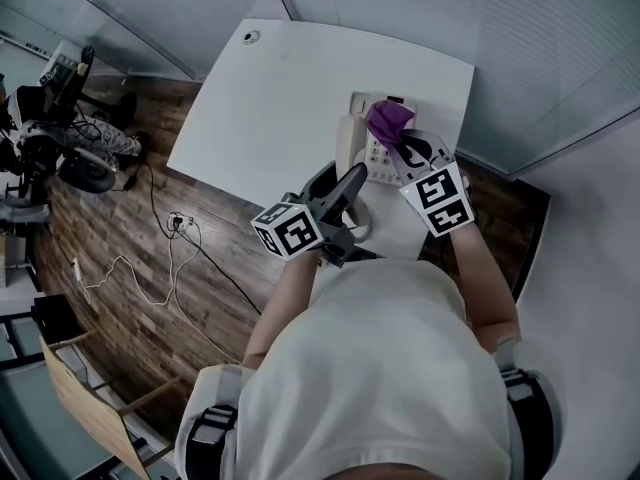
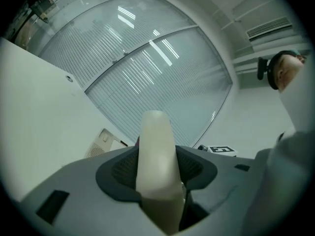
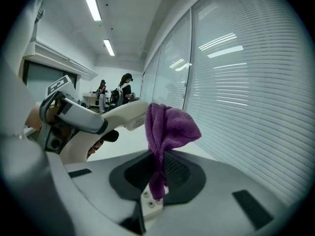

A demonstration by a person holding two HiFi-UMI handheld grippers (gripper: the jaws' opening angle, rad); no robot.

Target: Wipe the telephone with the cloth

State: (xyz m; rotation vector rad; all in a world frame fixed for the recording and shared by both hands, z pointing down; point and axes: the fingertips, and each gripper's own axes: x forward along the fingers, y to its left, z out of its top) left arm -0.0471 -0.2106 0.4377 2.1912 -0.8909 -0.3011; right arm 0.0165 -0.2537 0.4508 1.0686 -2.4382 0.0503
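The cream telephone base (image 1: pixel 362 140) sits at the far right of the white table (image 1: pixel 260 108), and a corner of the base (image 2: pixel 102 142) shows in the left gripper view. My left gripper (image 1: pixel 343 190) is shut on the cream handset (image 2: pixel 155 161), held lifted off the base and near the table's front edge. My right gripper (image 1: pixel 402 144) is shut on a purple cloth (image 1: pixel 388 119), which hangs bunched just over the base's keypad. In the right gripper view the cloth (image 3: pixel 166 127) stands up between the jaws, with the handset (image 3: pixel 125 115) just to its left.
A glass wall with blinds (image 1: pixel 520 58) runs close behind and to the right of the table. Cables (image 1: pixel 170 238) lie on the wood floor to the left, with a chair and equipment (image 1: pixel 60 128) beyond. Two people (image 3: pixel 115 93) stand far off.
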